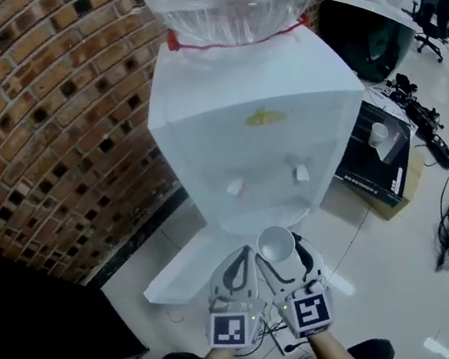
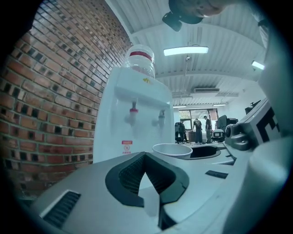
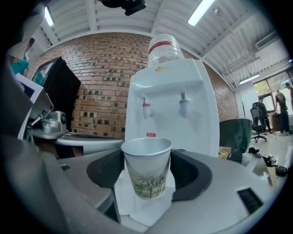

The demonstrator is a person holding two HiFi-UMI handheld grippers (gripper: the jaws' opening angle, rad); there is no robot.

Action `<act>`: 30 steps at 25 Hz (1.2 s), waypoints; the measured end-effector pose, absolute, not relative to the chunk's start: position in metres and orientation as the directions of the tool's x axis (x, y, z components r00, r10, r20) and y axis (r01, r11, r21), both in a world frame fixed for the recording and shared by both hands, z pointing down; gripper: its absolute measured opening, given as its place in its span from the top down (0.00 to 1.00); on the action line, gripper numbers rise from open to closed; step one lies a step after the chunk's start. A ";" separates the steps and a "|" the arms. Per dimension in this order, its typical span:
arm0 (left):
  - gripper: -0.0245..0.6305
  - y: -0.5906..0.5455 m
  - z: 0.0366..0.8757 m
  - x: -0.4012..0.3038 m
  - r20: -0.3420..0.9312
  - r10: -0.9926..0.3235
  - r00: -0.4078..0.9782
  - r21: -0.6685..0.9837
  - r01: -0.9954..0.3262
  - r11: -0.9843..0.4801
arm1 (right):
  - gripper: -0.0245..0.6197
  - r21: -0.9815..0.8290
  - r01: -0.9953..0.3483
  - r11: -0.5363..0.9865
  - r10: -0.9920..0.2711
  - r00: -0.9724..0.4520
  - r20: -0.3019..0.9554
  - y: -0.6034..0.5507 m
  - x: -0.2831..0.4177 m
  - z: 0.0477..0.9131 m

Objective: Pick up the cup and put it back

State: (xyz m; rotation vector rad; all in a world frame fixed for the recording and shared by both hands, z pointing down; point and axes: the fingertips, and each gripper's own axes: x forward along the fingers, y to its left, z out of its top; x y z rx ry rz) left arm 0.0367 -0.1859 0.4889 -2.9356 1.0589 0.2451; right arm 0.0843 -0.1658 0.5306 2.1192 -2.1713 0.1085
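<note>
So, progress: looks like the pick-up half is being wrapped up, since the cup point(image 3: 146, 167) is being carried clear of any surface. The put-back half is being judged as not yet done.
What's left: the cup is going to need setting down again and letting go. No obvious landing spot is being shown, so where it belongs can't be told.
Right gripper point(image 1: 279, 252): being closed on the cup, with one dark pad being pressed against each side of the paper wall, roughly mid-height.
Cup position: being held upright between the right jaws, mouth up, rim sitting above the pads and bottom hanging below them. It's looking empty from the head view.
Cup vs dispenser: being held out in front of the water dispenser point(image 1: 258, 125), lower than its taps point(image 1: 234, 186) and not touching it.
Left gripper point(image 2: 145, 156): being kept pinched together with nothing in it, just beside the right one and apart from the cup.
Watch-out: the thin paper is probably being squeezed a bit, so a gentle release is being advised to avoid tipping.
</note>
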 end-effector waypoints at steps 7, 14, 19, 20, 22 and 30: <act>0.97 -0.194 0.585 0.036 -0.141 -0.636 0.758 0.029 -0.640 -0.768 | 0.46 -0.016 -1.000 0.017 -0.996 -0.019 0.089 -0.177 0.083 0.620; 0.97 -0.202 0.642 0.033 -0.087 -0.656 0.750 0.032 -0.656 -0.754 | 0.46 -0.042 -0.999 0.006 -0.995 -0.010 0.099 -0.192 0.083 0.674; 0.97 -0.215 0.683 0.048 -0.036 -0.677 0.735 0.054 -0.675 -0.736 | 0.46 -0.042 -0.999 -0.003 -0.990 -0.003 0.140 -0.218 0.102 0.734; 0.97 -0.219 0.690 0.053 -0.021 -0.680 0.733 0.074 -0.677 -0.732 | 0.46 -0.044 -0.999 -0.003 -0.989 -0.004 0.149 -0.226 0.106 0.748; 0.97 -0.229 0.705 0.065 0.009 -0.679 0.734 0.112 -0.676 -0.728 | 0.46 -0.038 -0.999 -0.004 -0.987 -0.002 0.162 -0.244 0.114 0.776; 0.97 -0.243 0.755 0.092 0.074 -0.660 0.748 0.078 -0.664 -0.744 | 0.46 0.001 -1.000 0.011 -0.981 -0.011 0.195 -0.291 0.137 0.864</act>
